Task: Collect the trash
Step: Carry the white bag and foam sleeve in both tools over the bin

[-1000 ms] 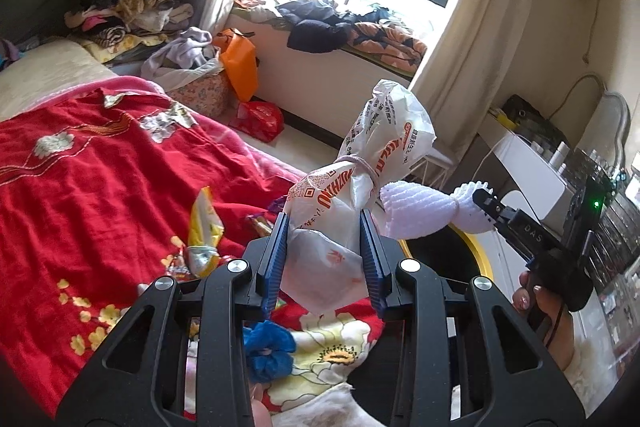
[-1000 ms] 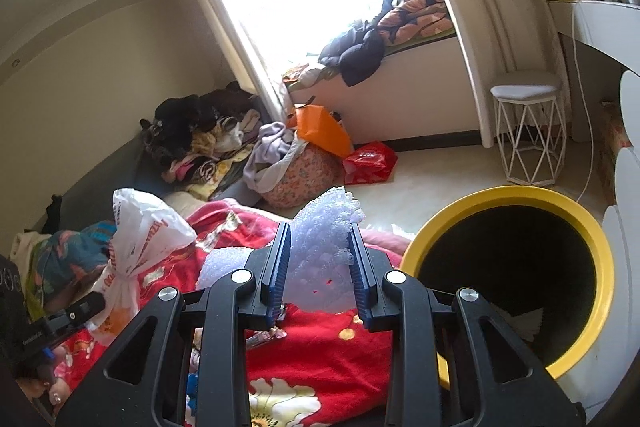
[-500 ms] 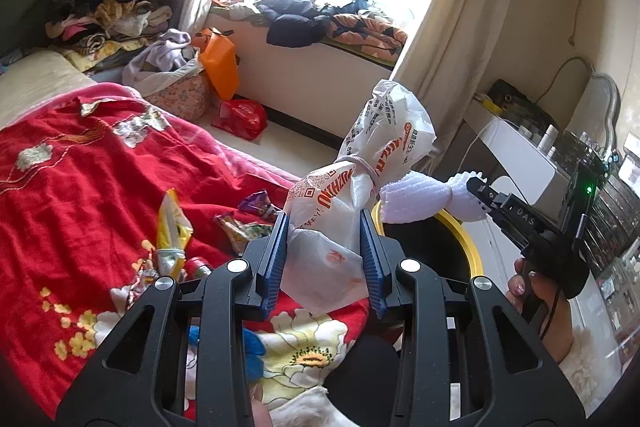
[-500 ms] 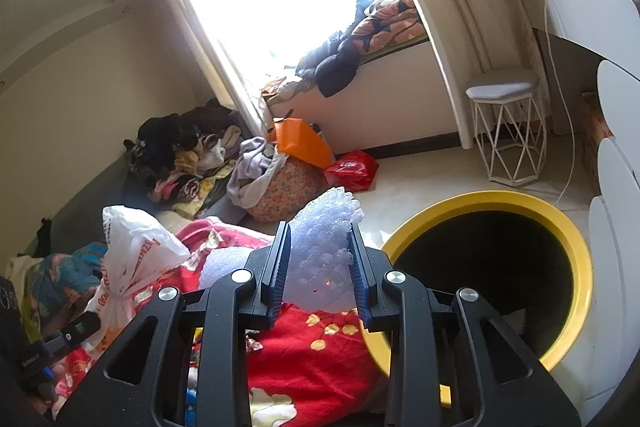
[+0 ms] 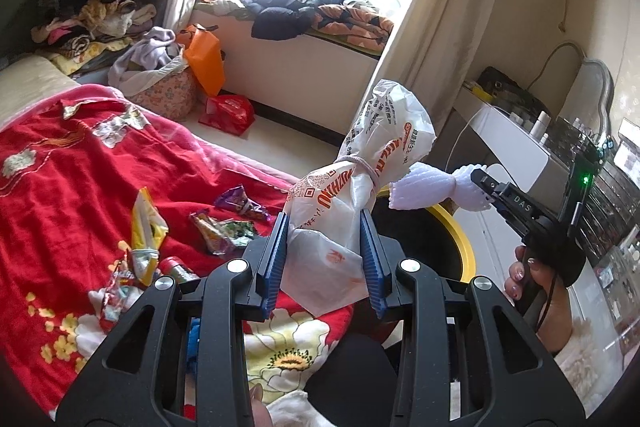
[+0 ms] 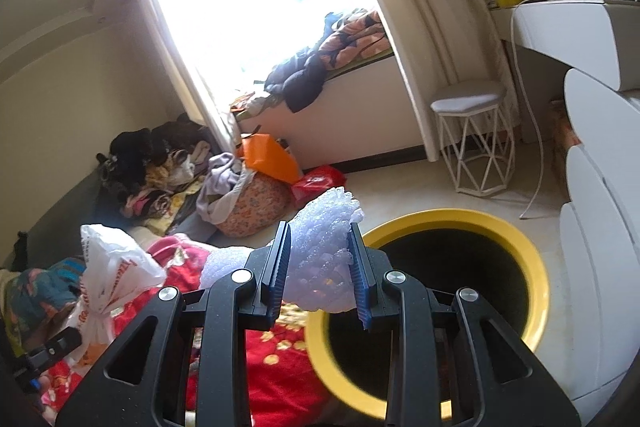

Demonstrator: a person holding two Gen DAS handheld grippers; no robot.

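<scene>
My left gripper (image 5: 324,259) is shut on a tied white plastic bag (image 5: 360,187) with orange print, held upright above the edge of the red bedspread (image 5: 60,187). The bag also shows at the left of the right wrist view (image 6: 108,267). My right gripper (image 6: 320,279) is shut on a piece of white foam netting (image 6: 324,247), also seen in the left wrist view (image 5: 432,187). It hangs beside the left rim of a yellow-rimmed black trash bin (image 6: 532,267), whose rim also shows in the left wrist view (image 5: 460,235).
Several snack wrappers (image 5: 224,227) lie on the bedspread. A laundry basket (image 6: 252,203), an orange bag (image 6: 272,155) and a red bag (image 6: 316,179) sit on the floor by the window bench. A white stool (image 6: 472,147) and a white dresser (image 6: 600,207) stand at the right.
Both grippers have moved right, toward the bin, each with its load still held. The bin's opening now fills more of the right wrist view.
</scene>
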